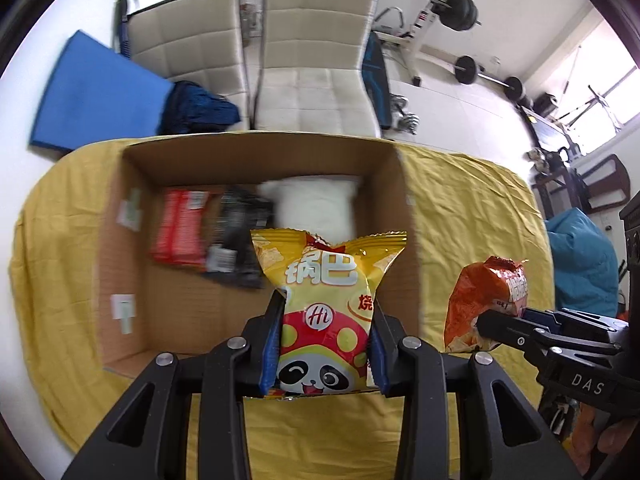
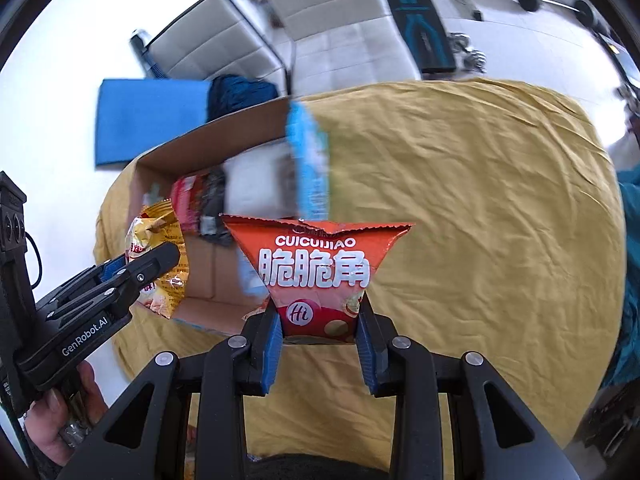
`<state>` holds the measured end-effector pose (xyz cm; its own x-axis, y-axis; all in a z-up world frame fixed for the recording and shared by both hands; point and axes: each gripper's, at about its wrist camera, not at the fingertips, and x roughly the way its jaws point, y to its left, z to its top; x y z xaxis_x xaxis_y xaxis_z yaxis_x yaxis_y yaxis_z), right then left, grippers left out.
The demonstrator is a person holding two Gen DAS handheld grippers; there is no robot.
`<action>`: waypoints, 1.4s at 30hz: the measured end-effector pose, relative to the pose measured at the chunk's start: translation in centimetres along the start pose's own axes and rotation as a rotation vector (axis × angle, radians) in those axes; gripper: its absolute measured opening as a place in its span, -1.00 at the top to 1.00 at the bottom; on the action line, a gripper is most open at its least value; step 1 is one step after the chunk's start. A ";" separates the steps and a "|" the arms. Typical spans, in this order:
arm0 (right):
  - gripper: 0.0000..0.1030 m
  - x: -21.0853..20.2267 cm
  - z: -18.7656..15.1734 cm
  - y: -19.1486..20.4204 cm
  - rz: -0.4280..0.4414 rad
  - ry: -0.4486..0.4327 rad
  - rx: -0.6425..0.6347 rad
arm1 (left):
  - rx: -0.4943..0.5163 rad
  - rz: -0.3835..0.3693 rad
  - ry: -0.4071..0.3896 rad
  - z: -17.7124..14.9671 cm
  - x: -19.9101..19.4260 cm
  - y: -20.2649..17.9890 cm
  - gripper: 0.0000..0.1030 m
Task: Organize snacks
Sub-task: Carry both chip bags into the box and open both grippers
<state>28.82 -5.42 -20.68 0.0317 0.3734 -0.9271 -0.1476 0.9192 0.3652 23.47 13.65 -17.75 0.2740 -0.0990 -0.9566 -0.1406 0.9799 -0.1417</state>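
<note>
centrally, in the left wrist view, the left gripper (image 1: 326,328) is closed to a moderate width on a yellow snack bag (image 1: 326,300) printed with a panda; both blue-padded fingers (image 1: 272,340) press the bag's lower half, pinching it inward, and the sealed top edge flares above them. the bag is held upright over the near edge of an open cardboard box (image 1: 256,156), which rests on a yellow cloth (image 1: 472,208) covering the table. inside the box lie a red packet (image 1: 180,226), a dark packet (image 1: 238,236) and a white packet (image 1: 316,204), side by side and blurred.

to the right in the same view, the right gripper (image 1: 486,326) clamps an orange snack bag (image 1: 486,300) above the cloth, just outside the box's right wall. in the right wrist view its jaws are drawn fairly narrow on the bag's tapered lower end (image 2: 320,276), one finger (image 2: 272,344) on each side, with the wider printed top spread above. a blurred light-blue packet (image 2: 310,164) stands at the box's near wall. at lower left a hand (image 2: 60,420) grips the left device. two pale chairs (image 1: 312,52) and a blue mat (image 1: 96,92) lie beyond the table.
</note>
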 end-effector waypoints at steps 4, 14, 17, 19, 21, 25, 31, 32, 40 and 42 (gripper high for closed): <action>0.33 3.2 0.4 6.5 0.011 0.036 -0.065 | -0.050 0.020 0.006 -0.1 0.4 4.8 0.35; 0.33 13.1 0.8 15.9 -0.004 0.147 -0.138 | -0.149 -0.018 0.171 -0.6 7.0 13.0 0.35; 0.33 16.0 0.9 16.5 -0.032 0.181 -0.152 | -0.162 -0.043 0.227 -0.7 9.1 14.1 0.35; 0.33 17.8 0.9 16.6 -0.049 0.211 -0.161 | -0.167 -0.058 0.265 -0.9 10.7 14.6 0.35; 0.33 19.5 0.8 16.4 -0.067 0.243 -0.168 | -0.155 -0.068 0.299 -0.9 11.9 14.6 0.35; 0.33 21.9 0.6 15.6 -0.081 0.301 -0.159 | -0.131 -0.069 0.339 -1.1 13.7 14.3 0.35; 0.31 23.6 0.6 14.4 -0.094 0.335 -0.139 | -0.134 -0.090 0.378 -1.8 15.3 14.2 0.34; 0.30 23.7 0.7 14.3 -0.095 0.336 -0.140 | -0.139 -0.095 0.385 -1.8 15.6 14.3 0.34; 0.16 25.0 1.2 14.2 -0.119 0.355 -0.134 | -0.155 -0.098 0.399 -1.6 16.0 14.7 0.29; 0.14 24.8 1.2 14.3 -0.126 0.351 -0.138 | -0.151 -0.092 0.389 -1.4 15.6 14.6 0.29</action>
<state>28.68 17.16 -38.32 -0.2782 0.1718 -0.9450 -0.2960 0.9207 0.2545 24.34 26.20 -35.06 -0.0832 -0.2708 -0.9590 -0.2780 0.9305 -0.2386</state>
